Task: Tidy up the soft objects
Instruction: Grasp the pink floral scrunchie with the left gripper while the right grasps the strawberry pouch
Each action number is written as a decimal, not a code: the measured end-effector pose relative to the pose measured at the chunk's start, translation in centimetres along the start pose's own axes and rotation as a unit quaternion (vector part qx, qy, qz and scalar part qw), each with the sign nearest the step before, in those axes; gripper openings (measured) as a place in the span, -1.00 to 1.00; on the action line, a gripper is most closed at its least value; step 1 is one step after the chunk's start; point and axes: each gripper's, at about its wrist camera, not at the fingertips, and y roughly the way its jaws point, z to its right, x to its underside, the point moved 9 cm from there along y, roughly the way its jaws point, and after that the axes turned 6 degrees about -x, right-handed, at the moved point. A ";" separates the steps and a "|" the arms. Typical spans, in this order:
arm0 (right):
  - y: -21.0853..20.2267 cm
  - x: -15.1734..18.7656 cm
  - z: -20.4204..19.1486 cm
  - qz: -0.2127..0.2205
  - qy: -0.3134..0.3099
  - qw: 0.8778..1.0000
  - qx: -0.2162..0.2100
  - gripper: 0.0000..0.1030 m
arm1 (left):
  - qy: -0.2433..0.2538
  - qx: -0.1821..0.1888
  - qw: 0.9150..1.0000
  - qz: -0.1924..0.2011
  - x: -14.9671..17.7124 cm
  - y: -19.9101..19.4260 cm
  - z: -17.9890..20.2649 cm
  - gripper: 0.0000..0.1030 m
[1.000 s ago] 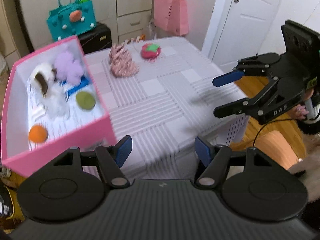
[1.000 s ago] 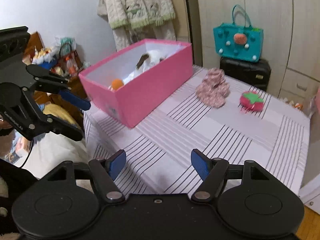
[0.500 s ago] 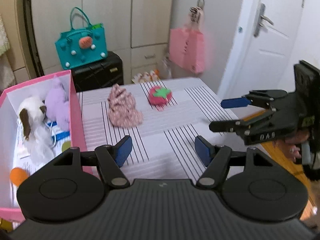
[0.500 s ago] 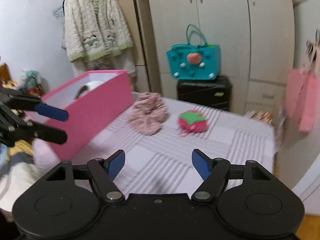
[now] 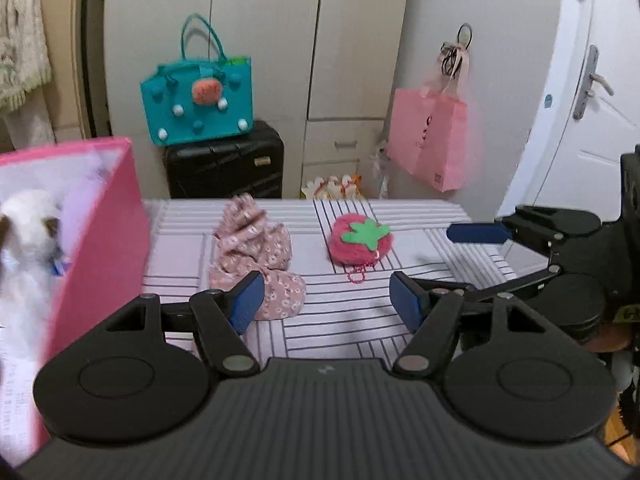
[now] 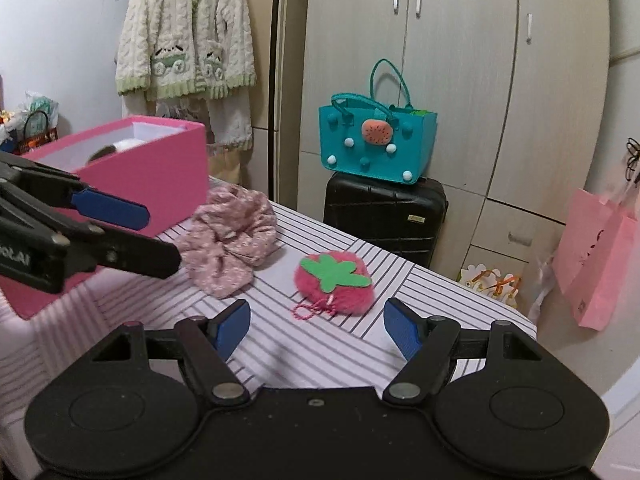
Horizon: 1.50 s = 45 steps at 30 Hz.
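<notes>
A pink floral fabric piece (image 5: 256,256) and a fuzzy red strawberry pouch (image 5: 360,245) lie on the striped table (image 5: 340,320). A pink box (image 5: 100,240) at the left holds a white plush toy (image 5: 28,220). My left gripper (image 5: 326,302) is open and empty, low over the table in front of both items. My right gripper (image 6: 316,326) is open and empty, just short of the strawberry pouch (image 6: 334,282), with the fabric piece (image 6: 230,250) to its left. Each gripper shows in the other's view: the right one (image 5: 448,256), the left one (image 6: 132,232).
A teal felt bag (image 6: 376,150) sits on a black suitcase (image 6: 386,220) behind the table. A pink paper bag (image 5: 428,144) hangs at the right by a white door (image 5: 592,112). A knitted cardigan (image 6: 184,40) hangs on the wall. The pink box (image 6: 132,176) stands on the table's left side.
Both grippers have dropped lower and moved forward toward the fabric piece and the strawberry pouch, which now look larger. Both stay open and empty.
</notes>
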 end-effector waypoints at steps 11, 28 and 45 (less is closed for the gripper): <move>5.9 0.1 3.2 -0.018 0.066 0.996 -0.052 0.51 | -0.034 -0.108 0.994 -0.004 -0.5 6.6 -2.7 0.33; 8.6 0.2 2.9 -0.037 0.054 0.995 -0.070 0.21 | -0.046 -0.178 0.982 -0.035 -0.2 9.9 -4.4 0.38; 7.0 0.5 2.5 -0.029 0.040 0.998 -0.034 -0.29 | -0.071 -0.146 0.986 0.030 -0.6 6.1 -4.0 -0.71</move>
